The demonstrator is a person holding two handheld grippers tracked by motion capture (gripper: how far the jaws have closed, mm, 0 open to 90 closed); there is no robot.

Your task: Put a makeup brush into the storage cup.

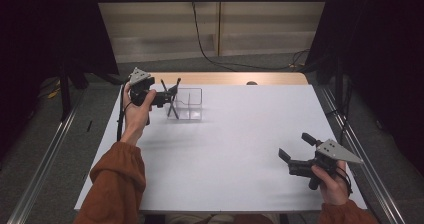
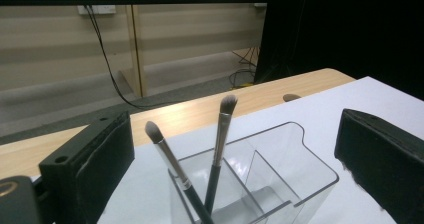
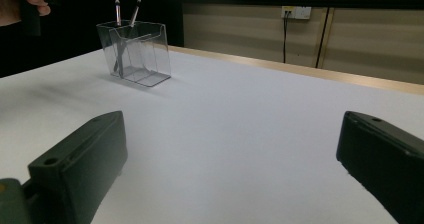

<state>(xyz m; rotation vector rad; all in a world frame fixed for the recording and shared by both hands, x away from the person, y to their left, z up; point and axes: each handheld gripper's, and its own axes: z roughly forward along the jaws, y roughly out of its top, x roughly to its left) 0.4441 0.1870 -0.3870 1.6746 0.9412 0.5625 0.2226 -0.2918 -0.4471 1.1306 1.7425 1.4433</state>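
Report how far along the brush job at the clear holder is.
Done: two makeup brushes stand crossed in one compartment of the clear holder, bristles up. In hand: nothing; the left gripper sits at the holder, jaws apart with nothing between them. The right gripper rests open over the bare white table. Left: probably only pulling the left gripper away, since no loose brush is visible on the table.

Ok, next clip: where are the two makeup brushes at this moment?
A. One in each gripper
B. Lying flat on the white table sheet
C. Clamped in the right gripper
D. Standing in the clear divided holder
D. Both makeup brushes stand bristles-up, crossing each other, in one compartment of the clear holder; the left gripper is open just behind them, and the right gripper is open, with nothing between its jaws.
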